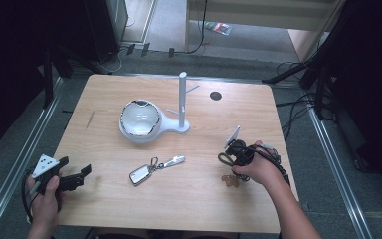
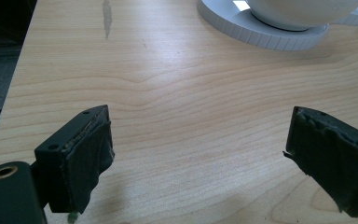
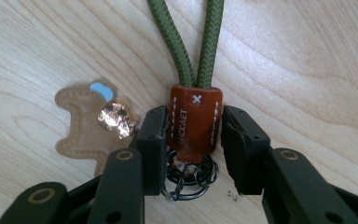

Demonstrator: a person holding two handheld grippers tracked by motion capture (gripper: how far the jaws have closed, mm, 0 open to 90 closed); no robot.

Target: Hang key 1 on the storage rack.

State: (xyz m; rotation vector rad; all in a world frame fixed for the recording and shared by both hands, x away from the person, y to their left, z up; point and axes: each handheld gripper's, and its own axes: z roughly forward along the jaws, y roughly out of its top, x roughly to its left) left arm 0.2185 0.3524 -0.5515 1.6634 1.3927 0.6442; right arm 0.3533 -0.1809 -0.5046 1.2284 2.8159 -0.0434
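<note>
- Right gripper (image 3: 193,140), low in the right gripper view, has its jaws pressed on the brown leather tab (image 3: 193,121) of an olive-green cord keychain (image 3: 212,37), lower right of the light wooden table (image 1: 129,199) in the high view.
- Left gripper (image 2: 198,154) is spread wide over bare wood.
- A tan leather charm (image 3: 81,128) lies just left of the tab.

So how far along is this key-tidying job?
Early on. The white stand with its bowl holds no keys that I can see. The right gripper is closing around the green-cord keychain, not clearly clamped yet. The car key lies untouched mid-table, and the left gripper waits open.
</note>
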